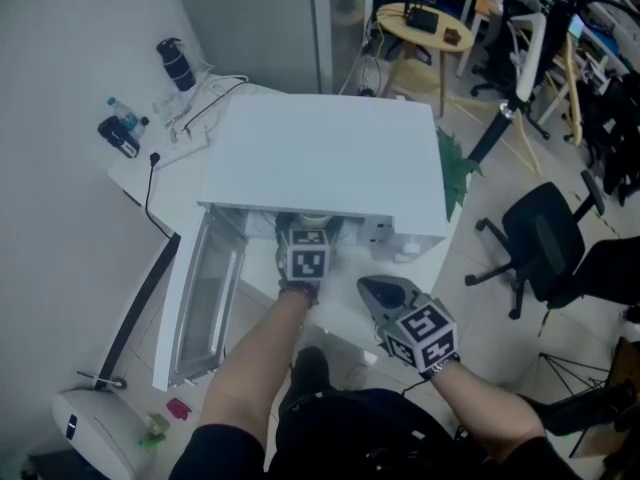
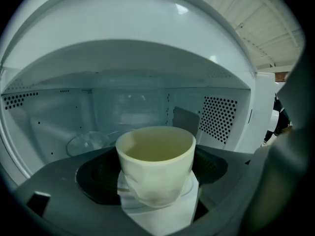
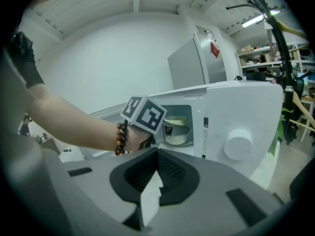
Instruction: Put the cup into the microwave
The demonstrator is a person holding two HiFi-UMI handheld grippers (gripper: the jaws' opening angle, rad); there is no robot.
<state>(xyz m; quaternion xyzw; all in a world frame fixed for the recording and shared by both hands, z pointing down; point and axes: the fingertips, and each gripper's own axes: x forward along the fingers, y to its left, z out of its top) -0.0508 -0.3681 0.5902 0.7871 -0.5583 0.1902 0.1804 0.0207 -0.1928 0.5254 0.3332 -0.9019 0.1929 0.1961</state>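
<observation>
The left gripper (image 2: 158, 205) clamped the pale cup (image 2: 155, 163) by its lower wall at the microwave (image 1: 330, 153) mouth (probably rigid, slippery, breakable). The right gripper (image 3: 150, 193) sat closed, empty.

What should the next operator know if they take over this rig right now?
Left hand-held gripper: shut on the cup, reaching into the microwave.
Right hand-held gripper: shut and empty, held in front of the microwave.
Door: open, swung to the left.
Done: cup is in the mouth of the cavity, with the glass turntable behind it.
Left: set the cup down inside, open the jaws and withdraw. I cannot tell whether the cup already rests on anything.
</observation>
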